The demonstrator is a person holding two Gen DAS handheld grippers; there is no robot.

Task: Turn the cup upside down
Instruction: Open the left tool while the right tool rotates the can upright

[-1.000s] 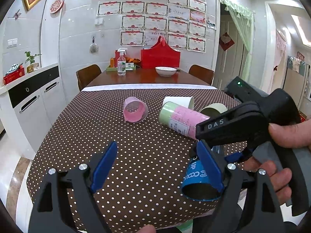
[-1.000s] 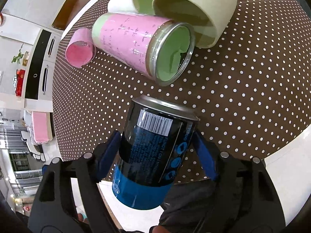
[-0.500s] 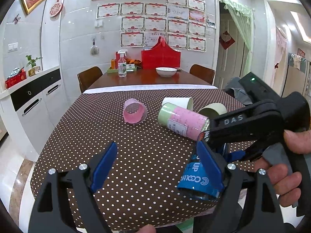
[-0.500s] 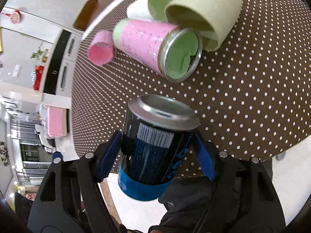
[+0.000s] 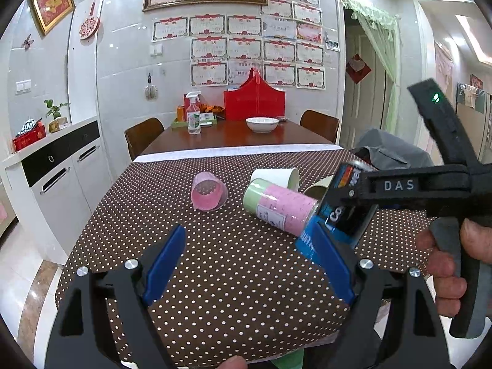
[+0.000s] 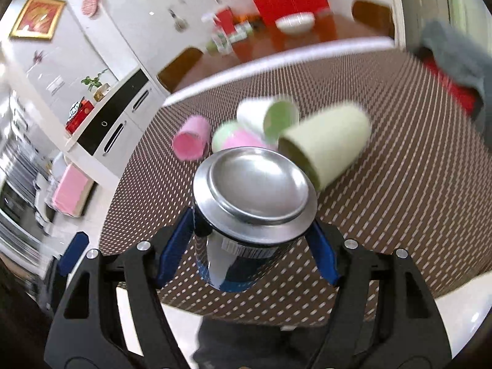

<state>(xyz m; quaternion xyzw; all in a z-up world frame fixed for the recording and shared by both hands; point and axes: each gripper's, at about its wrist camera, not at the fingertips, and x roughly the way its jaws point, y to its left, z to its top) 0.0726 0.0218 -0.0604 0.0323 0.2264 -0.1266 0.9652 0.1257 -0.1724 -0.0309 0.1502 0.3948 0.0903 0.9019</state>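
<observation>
Since a second ago you have swung the blue can round: it lay low beside your left gripper with its open mouth towards the camera, and now it rides higher, tilted, closed end leading.

From the left wrist view, your left gripper (image 5: 250, 264) hangs spread wide with nothing between its blue pads, low over the near part of the dotted tablecloth (image 5: 215, 261). Your right gripper (image 5: 353, 198) crosses in from the right, clamped across the blue can (image 5: 341, 215), with your hand (image 5: 446, 255) squeezing the grip. The can is in the air above the near right part of the table, and its body slants up and to the right. Behind it lie the pink cup (image 5: 209, 192), the pink-and-green tumbler (image 5: 276, 204) and the white cup (image 5: 276, 176), all on their sides.

From the right wrist view, blurred by motion, the right gripper (image 6: 250, 249) pinches the blue can (image 6: 249, 206) on both flanks. Its silvery closed end faces the lens, so the long axis runs almost straight out along the fingers, and the open mouth points down and back towards you. The pale green cup (image 6: 329, 147) lies on its side just beyond, with the other cups behind it.

The relation that matters: the can's axis is not yet vertical. I judge you need more wrist roll to bring the mouth squarely to the cloth, then a descent onto the bare patch short of the pale green cup. The right hand carries it; the left looks unneeded.
</observation>
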